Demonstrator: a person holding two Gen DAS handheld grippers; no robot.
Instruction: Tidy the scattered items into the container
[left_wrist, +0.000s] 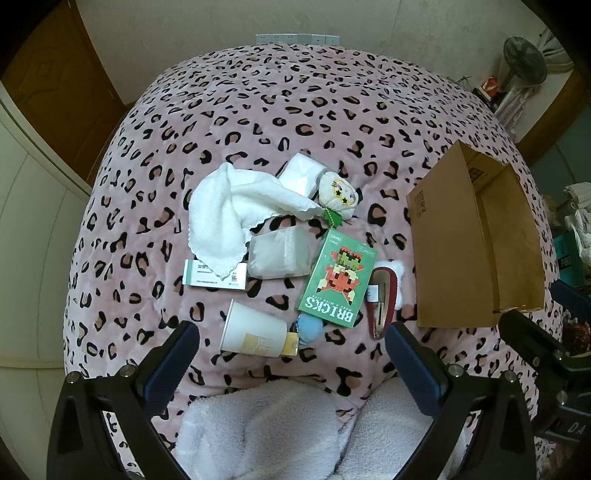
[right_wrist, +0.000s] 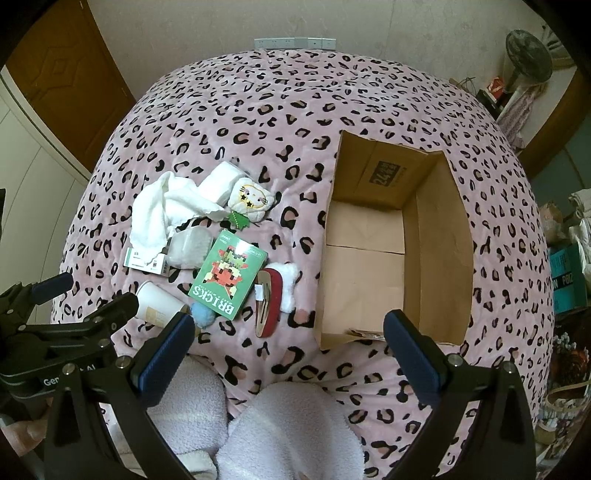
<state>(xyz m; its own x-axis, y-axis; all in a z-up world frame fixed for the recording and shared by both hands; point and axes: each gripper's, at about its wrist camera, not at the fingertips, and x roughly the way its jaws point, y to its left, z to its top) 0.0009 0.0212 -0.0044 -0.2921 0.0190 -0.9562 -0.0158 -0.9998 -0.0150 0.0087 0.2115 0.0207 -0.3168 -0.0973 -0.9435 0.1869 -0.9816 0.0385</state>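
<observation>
An open brown cardboard box (right_wrist: 439, 236) stands on the pink leopard-print blanket, at the right; it also shows in the left wrist view (left_wrist: 476, 243). Left of it lie scattered items: a white towel (left_wrist: 225, 210), a white cat plush (left_wrist: 338, 197), a frosted plastic box (left_wrist: 279, 251), a green BRICKS box (left_wrist: 338, 277), a red hair clip (left_wrist: 384, 301), a paper cup (left_wrist: 253, 332), a small carton (left_wrist: 214, 275) and a blue pompom (left_wrist: 310, 328). My left gripper (left_wrist: 291, 354) is open above the near edge, close to the cup. My right gripper (right_wrist: 288, 347) is open near the box's front corner.
The blanket (left_wrist: 295, 110) covers a bed reaching the far wall. A fan (right_wrist: 528, 59) and cluttered shelves stand at the far right. White fluffy fabric (right_wrist: 280, 428) lies at the near edge. A wooden door (left_wrist: 55, 81) is at the left.
</observation>
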